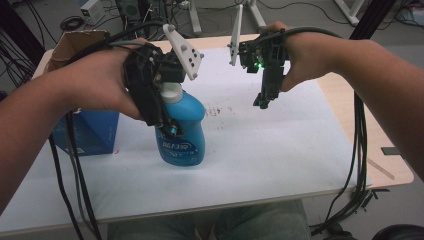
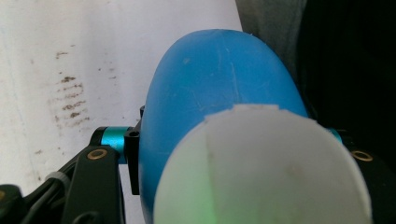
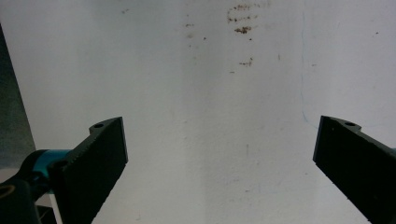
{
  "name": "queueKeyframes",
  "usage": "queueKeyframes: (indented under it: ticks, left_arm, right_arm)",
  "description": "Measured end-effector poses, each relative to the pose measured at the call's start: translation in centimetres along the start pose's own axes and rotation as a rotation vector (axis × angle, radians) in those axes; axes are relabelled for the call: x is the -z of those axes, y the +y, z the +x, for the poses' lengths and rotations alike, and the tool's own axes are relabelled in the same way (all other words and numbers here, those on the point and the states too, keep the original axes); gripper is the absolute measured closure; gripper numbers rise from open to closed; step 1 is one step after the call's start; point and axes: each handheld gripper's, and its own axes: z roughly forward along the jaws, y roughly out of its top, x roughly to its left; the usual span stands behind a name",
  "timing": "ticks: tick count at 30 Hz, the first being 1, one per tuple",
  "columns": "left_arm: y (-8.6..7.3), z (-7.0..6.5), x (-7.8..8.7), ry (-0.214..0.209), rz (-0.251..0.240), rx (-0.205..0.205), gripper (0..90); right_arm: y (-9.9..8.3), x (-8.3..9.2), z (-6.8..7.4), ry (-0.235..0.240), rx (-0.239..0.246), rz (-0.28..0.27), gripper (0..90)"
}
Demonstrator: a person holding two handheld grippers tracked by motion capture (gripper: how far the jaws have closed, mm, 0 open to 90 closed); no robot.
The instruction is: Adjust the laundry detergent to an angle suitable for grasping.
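Observation:
A blue bottle (image 1: 184,131) with a white cap (image 1: 171,92) stands upright on the white table cover, left of centre. My left gripper (image 1: 167,127) comes down over it from above and is shut on its body, one jaw on each side. In the left gripper view the white cap (image 2: 261,172) and the blue bottle (image 2: 215,79) sit close between the black jaws. My right gripper (image 1: 263,101) hangs above the table at the right of the bottle, pointing down. Its jaws stand wide apart in the right gripper view, open (image 3: 219,158), with nothing between them.
A blue box (image 1: 95,132) stands at the left behind my left forearm, with a cardboard flap (image 1: 75,42) beyond it. Brown stains (image 1: 216,110) mark the white cover (image 1: 260,155). Cables (image 1: 357,170) hang off the right edge of the table.

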Motion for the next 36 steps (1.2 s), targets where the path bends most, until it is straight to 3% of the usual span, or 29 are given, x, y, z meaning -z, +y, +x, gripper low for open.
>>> queueKeyframes:
  ticks: [4, 7, 12, 18, 36]
  left_arm:
    - [-0.1, 0.2, -0.5, -0.007, 0.013, -0.034, 38.9]
    - [-0.3, 0.3, -0.8, 0.008, 0.017, -0.078, 38.9]
    - [-0.1, 0.4, -1.2, 0.028, 0.03, -0.118, 38.9]
    - [-0.1, 0.6, -1.9, 0.021, 0.004, -0.147, 38.9]
    - [-1.3, 2.4, -3.5, 0.02, -0.002, -0.119, 38.8]
  right_arm:
    - [0.1, 0.0, 0.0, 0.0, 0.001, 0.0, 2.1]
    - [0.2, -0.1, 0.2, -0.002, 0.014, 0.006, 2.1]
    - [0.3, -0.1, 0.3, -0.006, 0.017, 0.012, 2.1]
    - [0.2, -0.2, 0.3, -0.009, 0.021, 0.019, 2.1]
    - [0.7, -1.0, 0.0, -0.003, 0.024, 0.031, 2.1]
